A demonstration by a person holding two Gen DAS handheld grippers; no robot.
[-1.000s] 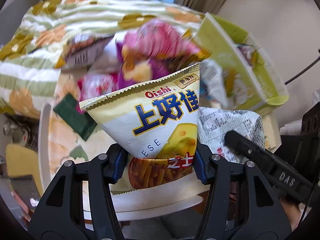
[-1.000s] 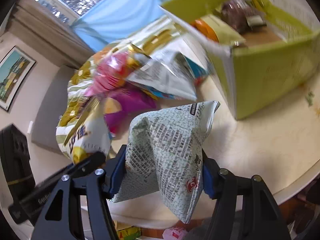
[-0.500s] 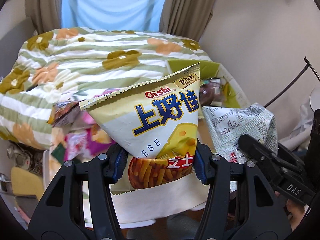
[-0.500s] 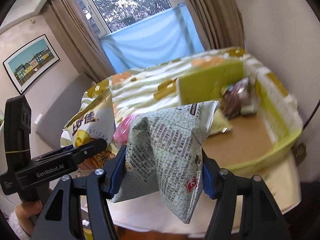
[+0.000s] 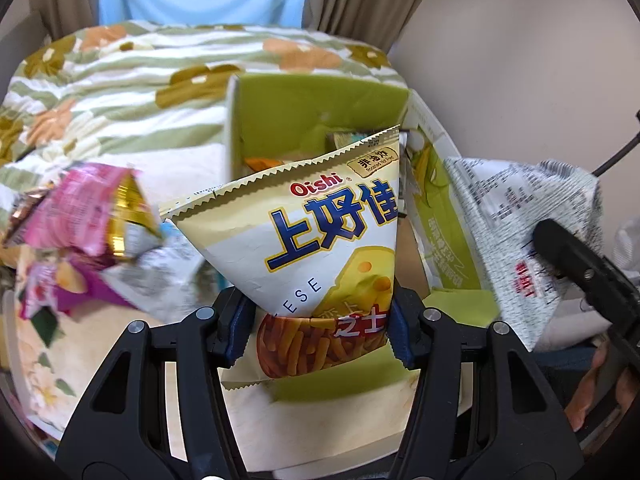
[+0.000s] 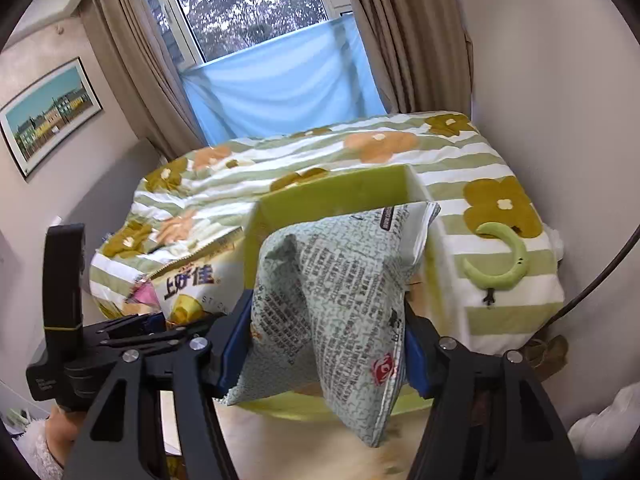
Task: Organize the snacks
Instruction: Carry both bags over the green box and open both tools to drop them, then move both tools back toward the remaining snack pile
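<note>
pinching the lower part of a cream-and-yellow oishi cheese-stick snack bag (image 5: 320, 256), the left gripper (image 5: 318, 330) has its blue-padded fingers (image 5: 236, 330) pressed against both sides of the packet, which stands upright in front of the camera. the right gripper (image 6: 328, 344) clamps a pale green-grey crinkled snack bag covered in black print (image 6: 340, 300) the same way, its fingers squeezed onto the bag's sides. both bags hang above the near edge of an open lime-green cardboard box (image 5: 304, 112), which sits on a cream floral tabletop (image 5: 328, 420); a few packets lie inside the box, mostly hidden. a blurred heap of pink, purple and gold snack packets (image 5: 84, 216) lies on the table left of the box. behind it is a bed with a green-striped flowered quilt (image 6: 360, 148), and a green crescent-shaped plush (image 6: 500, 264) rests on the quilt.
</note>
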